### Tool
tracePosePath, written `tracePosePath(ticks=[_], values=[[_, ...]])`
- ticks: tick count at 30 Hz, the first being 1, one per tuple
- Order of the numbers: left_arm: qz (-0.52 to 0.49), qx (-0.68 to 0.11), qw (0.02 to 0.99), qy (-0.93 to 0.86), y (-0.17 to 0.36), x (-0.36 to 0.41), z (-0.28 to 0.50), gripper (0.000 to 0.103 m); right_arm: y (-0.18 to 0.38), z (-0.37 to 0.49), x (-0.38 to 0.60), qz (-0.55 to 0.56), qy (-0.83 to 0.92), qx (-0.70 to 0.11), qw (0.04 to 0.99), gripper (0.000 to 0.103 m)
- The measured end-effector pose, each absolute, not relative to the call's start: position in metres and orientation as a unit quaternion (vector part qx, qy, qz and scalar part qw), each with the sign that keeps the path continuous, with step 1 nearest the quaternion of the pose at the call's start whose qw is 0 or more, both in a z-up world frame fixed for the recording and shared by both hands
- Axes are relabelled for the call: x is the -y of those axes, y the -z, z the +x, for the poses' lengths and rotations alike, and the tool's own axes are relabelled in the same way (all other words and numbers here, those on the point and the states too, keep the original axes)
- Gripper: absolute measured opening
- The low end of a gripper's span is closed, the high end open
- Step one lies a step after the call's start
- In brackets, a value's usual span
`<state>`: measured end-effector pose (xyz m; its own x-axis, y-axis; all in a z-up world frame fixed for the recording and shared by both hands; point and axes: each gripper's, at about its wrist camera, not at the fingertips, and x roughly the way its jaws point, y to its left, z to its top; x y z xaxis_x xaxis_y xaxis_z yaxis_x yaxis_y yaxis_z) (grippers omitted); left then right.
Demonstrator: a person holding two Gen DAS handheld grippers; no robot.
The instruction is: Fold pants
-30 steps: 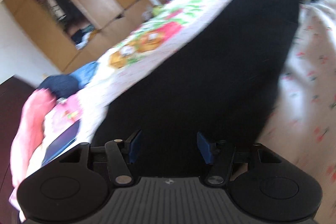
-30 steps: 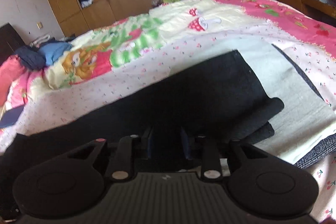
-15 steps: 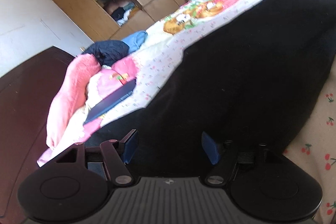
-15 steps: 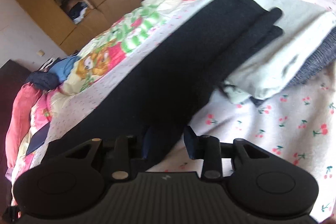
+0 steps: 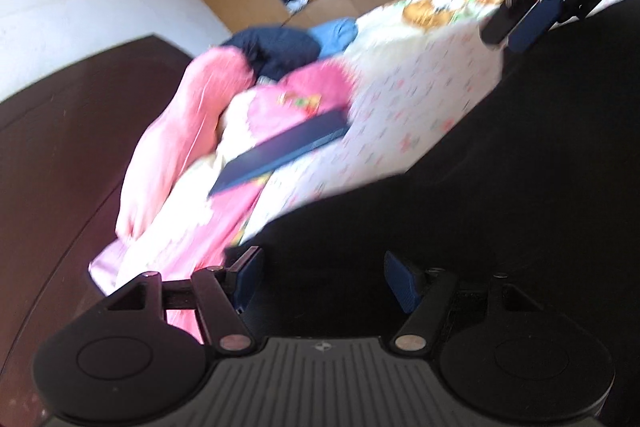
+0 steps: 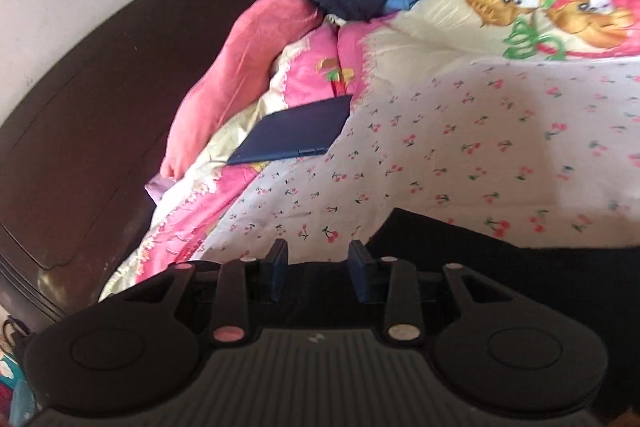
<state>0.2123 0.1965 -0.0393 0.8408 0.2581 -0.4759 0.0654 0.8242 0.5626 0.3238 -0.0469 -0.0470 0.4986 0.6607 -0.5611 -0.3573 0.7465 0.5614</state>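
Pants [image 5: 500,207] lie beneath both parted tongs [image 5: 322,277].

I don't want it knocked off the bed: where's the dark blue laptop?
The laptop lies closed, left of centre in both wrist views, beside the pink pillow near the headboard.

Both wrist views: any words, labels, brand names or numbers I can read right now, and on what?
Readable words or numbers: none in either view.
Left gripper: small pale emblem on its ribbed body, a logo, too small to read.
Right gripper: similar pale mark on its body, no letters legible.
Dark blue flat case on the bed: no visible print.
Black pants: no label showing.
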Motion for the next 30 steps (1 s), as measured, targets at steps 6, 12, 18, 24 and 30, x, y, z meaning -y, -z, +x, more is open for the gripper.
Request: tracePosePath(ticks=[6,12,18,24,30], values=[[0.294,-0.270,0.914,-0.070,0.042,-0.195,0.201,0.083,0.080,0.337,0.074,0.234,-0.251,-0.421,0.840,0.000],[0.330,-0.225,0.916,-0.045,0.026,-0.152,0.170,0.083,0.024,0.243,0.166,0.250,-0.204,-0.340,0.883,0.018],[0.337,-0.212,0.916,0.059,0.021,-0.069,0.140,0.083,0.019,0.108,0.315,0.317,-0.034,-0.297,0.900,0.046],[0.362,-0.206,0.899,0.139,0.019,0.020,0.133,0.083,0.056,0.062,0.413,0.420,0.081,-0.251,0.868,0.052],[0.394,-0.196,0.882,0.168,0.011,0.066,0.129,0.083,0.095,0.090,0.436,0.504,0.082,-0.198,0.836,0.063]])
